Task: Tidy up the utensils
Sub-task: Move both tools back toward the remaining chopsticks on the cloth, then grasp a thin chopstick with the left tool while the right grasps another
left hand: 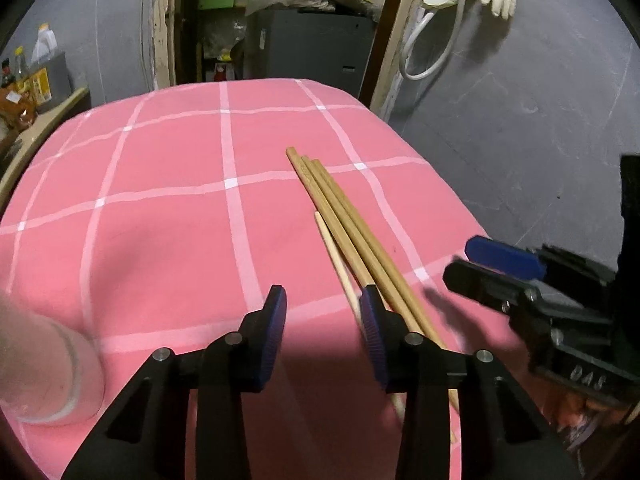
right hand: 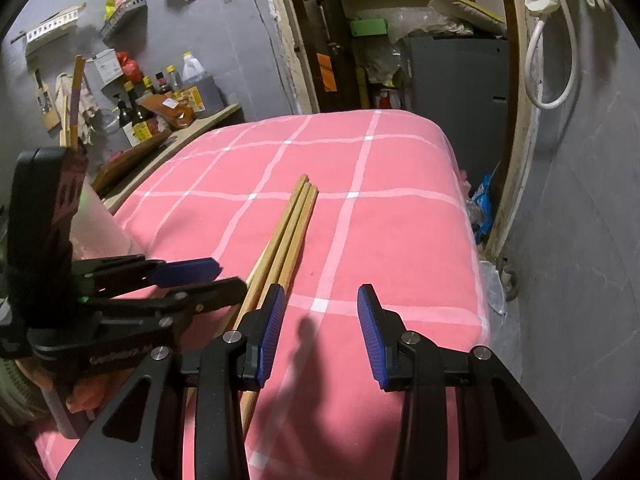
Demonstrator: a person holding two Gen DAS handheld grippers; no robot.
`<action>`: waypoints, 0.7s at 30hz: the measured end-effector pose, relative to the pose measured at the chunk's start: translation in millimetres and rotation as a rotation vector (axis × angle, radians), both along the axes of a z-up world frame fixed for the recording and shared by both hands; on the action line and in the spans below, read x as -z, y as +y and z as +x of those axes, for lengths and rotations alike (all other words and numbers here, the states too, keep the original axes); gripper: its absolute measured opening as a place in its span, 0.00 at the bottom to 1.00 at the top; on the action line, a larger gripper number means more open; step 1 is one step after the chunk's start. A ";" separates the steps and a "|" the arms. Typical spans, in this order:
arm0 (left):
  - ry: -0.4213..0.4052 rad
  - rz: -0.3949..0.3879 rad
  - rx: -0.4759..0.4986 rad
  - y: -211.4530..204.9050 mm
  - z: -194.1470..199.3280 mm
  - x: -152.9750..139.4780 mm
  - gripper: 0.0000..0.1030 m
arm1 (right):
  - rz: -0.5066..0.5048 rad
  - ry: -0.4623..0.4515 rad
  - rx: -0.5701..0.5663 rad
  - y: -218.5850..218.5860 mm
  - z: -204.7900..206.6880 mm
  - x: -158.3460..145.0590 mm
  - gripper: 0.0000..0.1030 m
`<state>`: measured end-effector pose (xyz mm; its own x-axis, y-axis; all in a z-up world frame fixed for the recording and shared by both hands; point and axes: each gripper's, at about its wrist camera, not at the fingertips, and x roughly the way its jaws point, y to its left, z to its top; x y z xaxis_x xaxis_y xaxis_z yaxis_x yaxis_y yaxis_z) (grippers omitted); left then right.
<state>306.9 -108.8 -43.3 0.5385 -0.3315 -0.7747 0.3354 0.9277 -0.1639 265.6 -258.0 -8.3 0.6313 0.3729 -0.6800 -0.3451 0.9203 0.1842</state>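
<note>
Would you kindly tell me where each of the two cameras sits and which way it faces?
Left wrist: on the left gripper, looking forward and down over the pink cloth; its fingers stand left of the chopsticks, right gripper at right.
Right wrist: on the right gripper, facing likewise; chopsticks at its left finger, left gripper at left.
Shared: chopsticks, cloth, doorway.

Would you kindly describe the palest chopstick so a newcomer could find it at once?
Start at the pink checked tablecloth, then find the bundle of wooden chopsticks lying on it. The pale chopstick lies along the bundle's left side, lighter, thinner, its far tip stopping short of the three darker ones.
</note>
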 end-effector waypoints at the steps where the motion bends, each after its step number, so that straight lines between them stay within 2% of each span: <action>1: 0.004 0.002 0.000 -0.4 2.8 0.2 0.30 | 0.000 0.001 0.001 -0.1 0.2 0.2 0.35; 9: 0.018 0.016 -0.010 -9.1 1.6 -3.4 0.08 | -0.011 0.022 -0.002 5.1 5.5 2.5 0.33; 21: 0.018 -0.014 0.008 -3.6 2.0 -1.7 0.07 | -0.039 0.083 -0.065 23.5 30.6 13.5 0.30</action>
<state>309.0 -112.4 -41.6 0.5217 -0.3464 -0.7797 0.3398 0.9226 -0.1826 296.2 -234.6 -21.8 0.5476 0.3832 -0.7439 -0.3895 0.9035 0.1787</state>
